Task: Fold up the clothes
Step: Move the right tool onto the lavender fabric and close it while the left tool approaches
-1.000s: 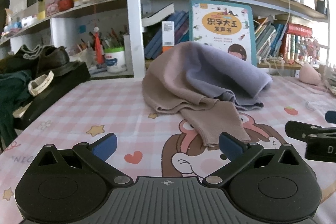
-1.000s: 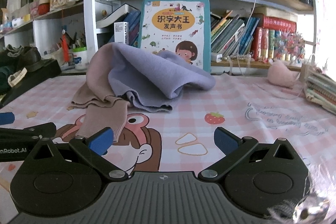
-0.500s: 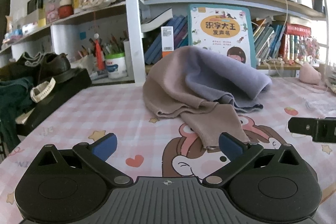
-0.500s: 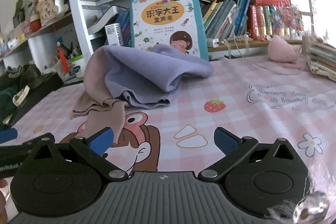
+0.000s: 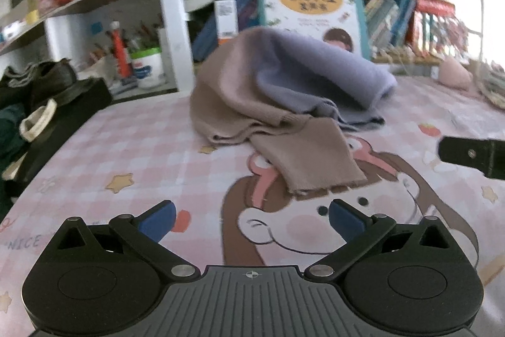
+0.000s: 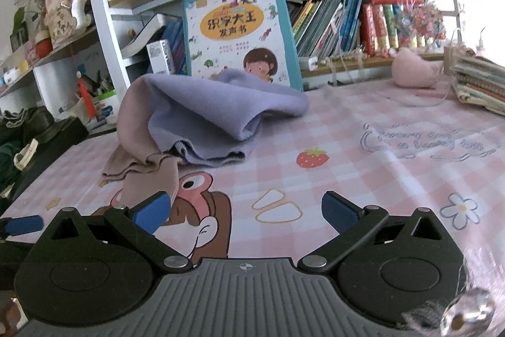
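1. "NICE" is printed in faint letters on the pink tablecloth (image 5: 94, 147) at its near left edge.
2. "识字大王 发声书" stands on the far picture book (image 6: 240, 33), in its yellow oval.

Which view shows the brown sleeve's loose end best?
The left wrist view: the brown sleeve lies whole, down to its frayed cuff edge, ahead of the open left claw. In the right wrist view a fingertip hides its end.

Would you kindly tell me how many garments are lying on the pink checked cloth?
1 that I can make out: a crumpled two-tone knit garment, mauve-brown on its left and lavender on its right, heaped near the upright children's book. It might be two pieces bunched together; the folds hide that.
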The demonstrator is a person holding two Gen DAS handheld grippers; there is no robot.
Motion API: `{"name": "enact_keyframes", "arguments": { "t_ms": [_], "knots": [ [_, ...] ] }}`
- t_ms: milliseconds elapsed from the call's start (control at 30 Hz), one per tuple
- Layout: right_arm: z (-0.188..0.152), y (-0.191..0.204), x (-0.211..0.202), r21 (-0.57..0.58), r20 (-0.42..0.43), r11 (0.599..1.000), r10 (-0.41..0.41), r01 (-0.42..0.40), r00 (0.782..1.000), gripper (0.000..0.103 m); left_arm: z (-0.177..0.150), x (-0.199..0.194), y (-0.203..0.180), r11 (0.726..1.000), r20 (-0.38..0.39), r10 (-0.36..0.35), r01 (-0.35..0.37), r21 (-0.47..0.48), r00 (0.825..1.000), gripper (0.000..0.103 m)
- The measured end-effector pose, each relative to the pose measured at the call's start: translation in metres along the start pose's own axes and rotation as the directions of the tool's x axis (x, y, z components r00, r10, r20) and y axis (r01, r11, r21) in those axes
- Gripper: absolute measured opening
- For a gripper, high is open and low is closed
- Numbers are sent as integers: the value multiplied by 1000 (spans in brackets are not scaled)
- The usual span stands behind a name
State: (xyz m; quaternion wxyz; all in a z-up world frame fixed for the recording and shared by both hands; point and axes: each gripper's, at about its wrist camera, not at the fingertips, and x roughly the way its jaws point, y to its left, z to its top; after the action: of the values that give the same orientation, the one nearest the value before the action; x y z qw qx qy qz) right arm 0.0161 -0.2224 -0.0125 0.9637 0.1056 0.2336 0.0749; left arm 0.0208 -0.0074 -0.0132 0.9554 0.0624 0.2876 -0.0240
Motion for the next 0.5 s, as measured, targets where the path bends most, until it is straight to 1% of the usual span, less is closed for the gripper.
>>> {"name": "enact_keyframes", "arguments": {
  "t_ms": [133, 233, 367, 500],
  "knots": [
    [1, -7, 8, 40, -46, 999, 3, -1, 999, 103, 1, 5, -2, 998, -21, -58, 58, 3, 998, 103],
    [-1, -14, 8, 77, -52, 997, 13, -9, 999, 103, 4, 8, -2, 998, -19, -56, 56, -7, 998, 103],
    [3, -18, 13, 74, -93, 997, 27, -20, 995, 103, 9, 12, -2, 998, -16, -53, 53, -21, 998, 103],
    [19, -18, 17, 45, -88, 997, 70, -67, 994, 103, 20, 14, -4, 999, 11, -49, 49, 19, 999, 103]
  ]
}}
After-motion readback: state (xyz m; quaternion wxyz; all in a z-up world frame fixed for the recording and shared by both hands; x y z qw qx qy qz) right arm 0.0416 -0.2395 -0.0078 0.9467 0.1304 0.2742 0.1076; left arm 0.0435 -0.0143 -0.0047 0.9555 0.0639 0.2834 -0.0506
